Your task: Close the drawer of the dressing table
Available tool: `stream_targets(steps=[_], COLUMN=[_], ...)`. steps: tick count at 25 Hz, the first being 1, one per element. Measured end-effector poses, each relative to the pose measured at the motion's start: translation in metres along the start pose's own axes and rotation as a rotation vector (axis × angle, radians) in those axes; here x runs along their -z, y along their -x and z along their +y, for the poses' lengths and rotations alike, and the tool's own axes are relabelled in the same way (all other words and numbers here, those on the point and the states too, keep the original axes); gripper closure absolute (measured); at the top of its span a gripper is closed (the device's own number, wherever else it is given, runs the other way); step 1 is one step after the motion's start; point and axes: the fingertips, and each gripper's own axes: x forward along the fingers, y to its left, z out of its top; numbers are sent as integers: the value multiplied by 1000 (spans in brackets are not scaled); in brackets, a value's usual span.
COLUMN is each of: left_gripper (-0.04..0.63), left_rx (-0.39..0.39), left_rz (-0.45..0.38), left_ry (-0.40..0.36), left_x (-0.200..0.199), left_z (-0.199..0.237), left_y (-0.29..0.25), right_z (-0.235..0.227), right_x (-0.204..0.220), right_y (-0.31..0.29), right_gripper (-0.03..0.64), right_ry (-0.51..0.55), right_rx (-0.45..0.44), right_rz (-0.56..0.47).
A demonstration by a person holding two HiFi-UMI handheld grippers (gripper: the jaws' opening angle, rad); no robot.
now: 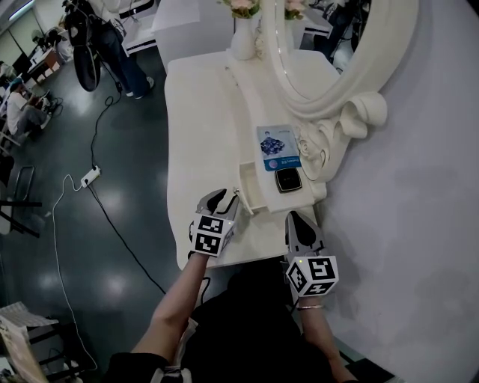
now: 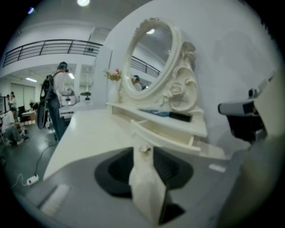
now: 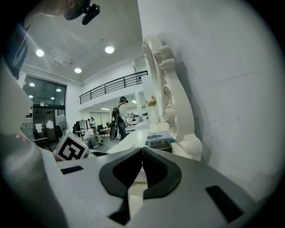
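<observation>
The person's 2 forearms [image 1: 176,307] come in from the bottom edge of the head view. The right tool [image 1: 293,219] sits above the near end of the white bench [image 1: 198,127], close to the wall. Its jaws are pressed together with nothing between them.

The left tool [image 1: 230,197] is slightly further on, at the near end of the drawer [image 1: 253,187]. Its jaws are clamped on the drawer's white front, and a small metal stud [image 2: 144,150] shows just above the pads. The drawer stands open, pulled out of the low raised shelf [image 1: 314,191] toward the bare middle of the bench.

A flat black item [image 1: 287,179] lies on top of that shelf, with a blue booklet [image 1: 278,147] just beyond it — the 2 lie almost edge to edge. Behind them rises an oval mirror in a carved white frame [image 1: 359,112], set against the wall.

At the far end of the bench stands a white vase [image 1: 243,41] holding pale flowers [image 1: 243,7]. On the dark floor beyond, a white power strip [image 1: 90,177] trails its cable, and a standing person [image 1: 112,37] carries a dark pack.
</observation>
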Motion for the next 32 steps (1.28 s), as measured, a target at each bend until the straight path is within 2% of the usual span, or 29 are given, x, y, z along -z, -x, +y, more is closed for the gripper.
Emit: stream_targets(steps=[11, 19, 32], left_gripper=[480, 531, 535], left_rx=[15, 14, 39], left_rz=[37, 40, 41], left_ry=[7, 6, 10], left_x=[8, 9, 6], left_z=[-4, -5, -17], left_y=[-15, -20, -27], right_z=[-11, -17, -19], right_x=[3, 5, 7], right_y=[-8, -7, -5], right_gripper=[612, 612, 612], right_ry=[-11, -14, -19], right_rx=[7, 14, 16], right_rz=[13, 19, 22])
